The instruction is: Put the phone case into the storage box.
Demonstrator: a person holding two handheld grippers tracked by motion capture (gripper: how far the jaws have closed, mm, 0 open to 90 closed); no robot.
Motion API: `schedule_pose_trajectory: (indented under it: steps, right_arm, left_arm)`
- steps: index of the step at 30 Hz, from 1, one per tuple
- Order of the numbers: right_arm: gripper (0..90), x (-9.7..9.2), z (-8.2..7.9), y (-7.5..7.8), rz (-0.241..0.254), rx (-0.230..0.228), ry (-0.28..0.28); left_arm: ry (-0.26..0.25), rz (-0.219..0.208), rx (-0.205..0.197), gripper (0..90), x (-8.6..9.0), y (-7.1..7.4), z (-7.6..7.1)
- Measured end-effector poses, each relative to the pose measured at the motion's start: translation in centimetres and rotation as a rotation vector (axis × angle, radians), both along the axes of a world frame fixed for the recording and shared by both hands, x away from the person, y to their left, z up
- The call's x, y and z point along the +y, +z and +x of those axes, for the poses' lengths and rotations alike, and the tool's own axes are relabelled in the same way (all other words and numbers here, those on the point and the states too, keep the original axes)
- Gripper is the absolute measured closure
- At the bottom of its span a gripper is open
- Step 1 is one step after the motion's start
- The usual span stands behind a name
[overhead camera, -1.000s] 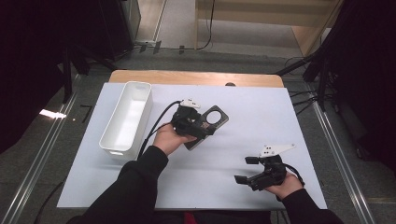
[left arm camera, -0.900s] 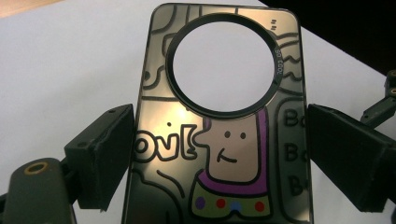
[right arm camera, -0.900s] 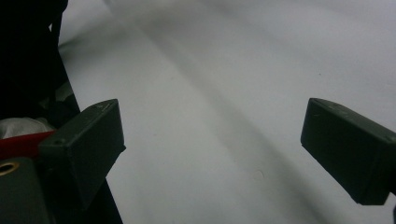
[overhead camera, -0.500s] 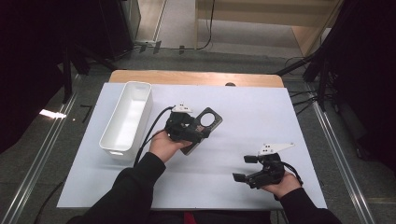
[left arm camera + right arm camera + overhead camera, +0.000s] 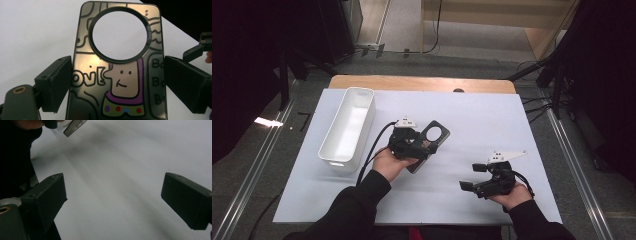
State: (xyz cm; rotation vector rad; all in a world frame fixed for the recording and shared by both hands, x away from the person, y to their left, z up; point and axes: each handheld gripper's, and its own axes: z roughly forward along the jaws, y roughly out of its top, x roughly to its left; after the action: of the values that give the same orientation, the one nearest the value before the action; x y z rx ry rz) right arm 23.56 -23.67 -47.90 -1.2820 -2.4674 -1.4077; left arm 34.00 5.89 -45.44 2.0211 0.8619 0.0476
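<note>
White tabletop (image 5: 472,120) beneath left hand-held gripper (image 5: 424,145) clamping phone case (image 5: 432,137).

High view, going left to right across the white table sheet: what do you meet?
White bin → left gripper, closed on the phone case at the case's two long edges → right gripper, jaws open and empty.

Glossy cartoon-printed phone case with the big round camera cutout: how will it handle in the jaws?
The glossy cartoon-printed phone case looks thin and hollow, so probably light. Its shiny surface may slip. Gripped across its side edges by the left gripper, it could flex somewhat.
</note>
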Motion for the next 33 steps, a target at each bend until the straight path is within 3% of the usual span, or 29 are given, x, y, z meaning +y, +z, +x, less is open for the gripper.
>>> schedule_pose_trajectory:
  steps: [8,13,17,21,33]
  right_arm:
    - [5.4,0.2,0.4,0.3,0.019,-0.005,-0.022]
    - [5.4,0.3,0.7,0.5,0.037,-0.011,-0.041]
    - [5.4,0.6,0.9,0.5,0.028,-0.013,-0.052]
    - [5.3,1.0,1.3,0.7,0.053,-0.004,-0.079]
    - [5.4,1.6,2.2,1.0,0.085,0.003,-0.121]
  left_arm:
    - [0.056,-0.032,0.009,10.6,0.5,-0.2,-0.9]
    - [0.107,-0.063,-0.021,10.6,0.9,-0.2,-1.6]
    - [0.131,-0.079,-0.026,10.6,1.1,-0.3,-1.8]
    - [0.162,-0.102,-0.028,10.6,1.2,-0.4,-2.0]
    - [0.182,-0.141,-0.002,10.7,0.9,-1.1,-2.4]
